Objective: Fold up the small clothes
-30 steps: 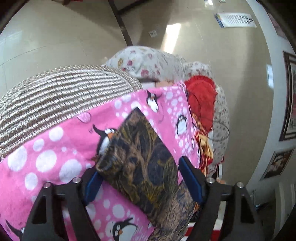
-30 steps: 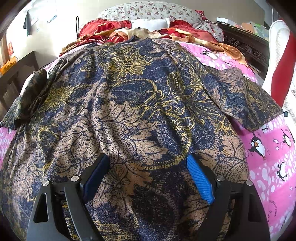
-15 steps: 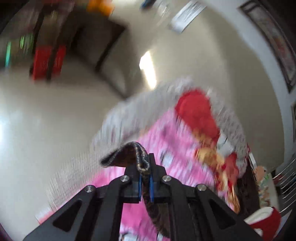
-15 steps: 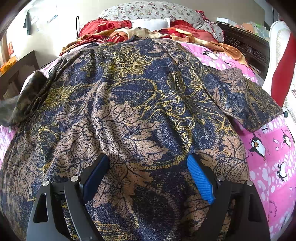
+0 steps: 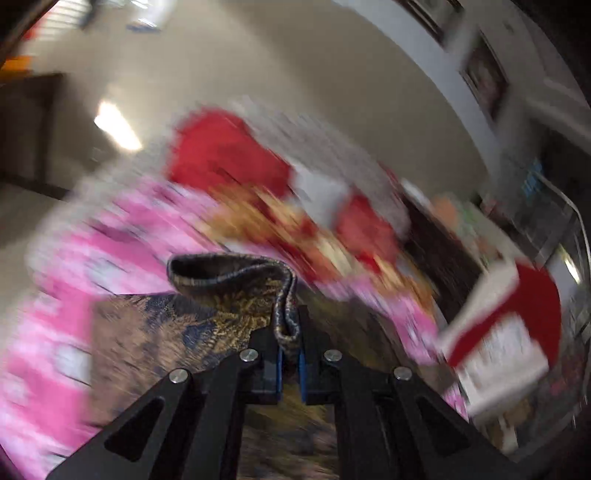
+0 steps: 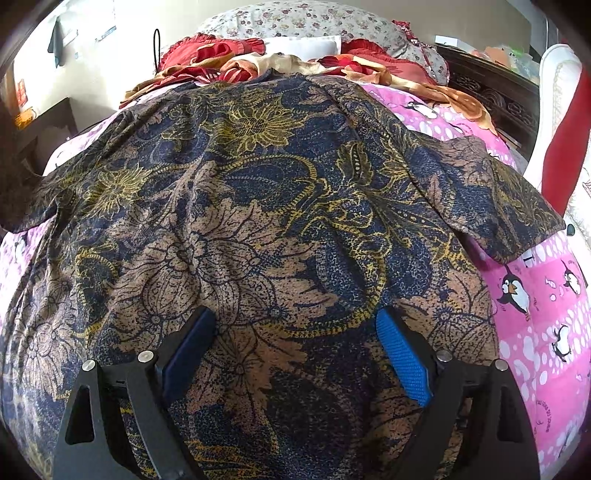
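We read no legible writing; the faint print on the pink penguin bedsheet (image 6: 546, 295) at 4 o'clock was too small. The batik shirt (image 6: 258, 206) lay spread flat across the sheet. Our right gripper (image 6: 295, 350) stood wide apart over its lower cloth, gripping nothing. Our left gripper (image 5: 290, 350) was pinched tight on a shirt edge (image 5: 284, 310), rising toward 12 o'clock.

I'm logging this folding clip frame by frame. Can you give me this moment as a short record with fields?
garment: batik shirt, spread on pink penguin sheet
left claw: shut on a shirt edge, lifted
right claw: open over the shirt's lower part
background: red cloths, floral pillow
left view: motion-blurred
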Tool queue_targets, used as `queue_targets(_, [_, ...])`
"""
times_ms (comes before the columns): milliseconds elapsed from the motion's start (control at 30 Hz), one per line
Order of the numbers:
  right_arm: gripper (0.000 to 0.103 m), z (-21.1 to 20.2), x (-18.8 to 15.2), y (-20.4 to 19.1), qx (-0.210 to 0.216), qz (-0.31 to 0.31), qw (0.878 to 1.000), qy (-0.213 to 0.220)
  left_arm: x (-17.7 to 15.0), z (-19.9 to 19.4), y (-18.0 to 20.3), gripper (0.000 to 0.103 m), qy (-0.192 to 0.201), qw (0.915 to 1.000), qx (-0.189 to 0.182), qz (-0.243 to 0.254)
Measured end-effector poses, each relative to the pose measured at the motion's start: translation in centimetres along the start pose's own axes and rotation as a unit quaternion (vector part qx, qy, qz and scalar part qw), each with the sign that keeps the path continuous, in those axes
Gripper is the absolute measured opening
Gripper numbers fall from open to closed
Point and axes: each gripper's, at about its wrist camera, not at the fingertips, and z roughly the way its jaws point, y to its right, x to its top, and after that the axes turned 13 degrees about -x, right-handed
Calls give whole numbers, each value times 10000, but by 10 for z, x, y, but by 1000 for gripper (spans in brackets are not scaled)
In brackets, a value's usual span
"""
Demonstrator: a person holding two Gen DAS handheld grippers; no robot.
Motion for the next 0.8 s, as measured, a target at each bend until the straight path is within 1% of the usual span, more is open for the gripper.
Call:
queue_targets(33, [97, 0, 0, 0, -3, 2, 10000, 5, -13, 22, 9, 6, -178, 9998, -55, 94])
queue_targets(67, [97, 0, 0, 0, -9, 1, 10000, 10, -35, 52, 17, 6, -449, 9988, -97, 168])
queue_targets(100, [97, -1, -1, 0, -19, -6, 10000, 10, -57, 79, 19, 6, -722, 9973, -101, 89])
queue_targets(167, [97, -1, -1, 0, -38, -14, 10000, 8, -92, 115, 16, 13, -1160, 9932, 30, -114])
queue_targets(233, [97, -2, -2, -1, -74, -20, 10000, -32, -117, 130, 10, 19, -1494, 9886, 115, -148])
queue_targets(267, [97, -3, -1, -2, -102, -39, 9999, -87, -125, 133, 10, 21, -1564, 9875, 120, -144])
queue_targets(300, [97, -5, 2, -2, -110, -95, 9998, -165, -128, 133, 8, 27, -1605, 9869, 42, -152])
queue_targets(333, [95, -7, 7, -3, -106, -125, 9996, -247, -132, 126, 8, 36, -1571, 9875, -84, -126])
queue_targets(367, [89, -9, 11, -2, -65, -100, 9996, -257, -135, 117, 11, 42, -1486, 9888, -88, -58])
queue_targets(400, [87, -17, 21, -1, 136, 67, 9998, -111, -137, 106, 10, 52, -1378, 9905, -36, 6])
queue_targets(433, [87, -23, 30, -3, 295, 194, 9994, 38, -136, 99, 7, 55, -1303, 9915, -3, 57])
queue_targets(500, [87, -30, 50, -12, 731, 339, 9964, 253, -139, 80, 4, 56, -1227, 9917, 196, 336])
queue_targets(533, [87, -30, 59, -20, 1085, 338, 9931, 304, -137, 72, 6, 56, -1215, 9912, 312, 427])
queue_targets(567, [84, -29, 68, -29, 1503, 338, 9874, 358, -145, 65, 1, 56, -1261, 9894, 471, 541])
queue_targets(600, [82, -27, 74, -39, 1836, 295, 9816, 428, -155, 60, -3, 56, -1378, 9864, 579, 680])
queue_targets(633, [79, -24, 79, -50, 2055, 188, 9773, 472, -164, 57, -6, 55, -1488, 9832, 687, 808])
queue_targets(667, [77, -18, 83, -63, 2226, 48, 9739, 436, -173, 52, -8, 52, -1486, 9816, 715, 966])
queue_targets(700, [74, -8, 84, -74, 2319, -73, 9722, 312, -175, 45, -8, 52, -1399, 9827, 694, 998])
queue_targets(733, [64, 0, 84, -82, 2313, -137, 9726, 191, -174, 42, -8, 54, -1316, 9838, 735, 974])
queue_targets(767, [53, 16, 84, -92, 2277, -224, 9735, -42, -172, 40, -15, 56, -1244, 9850, 873, 812])
queue_targets(800, [50, 29, 83, -97, 2238, -253, 9742, -166, -171, 44, -24, 55, -1261, 9867, 842, 592])
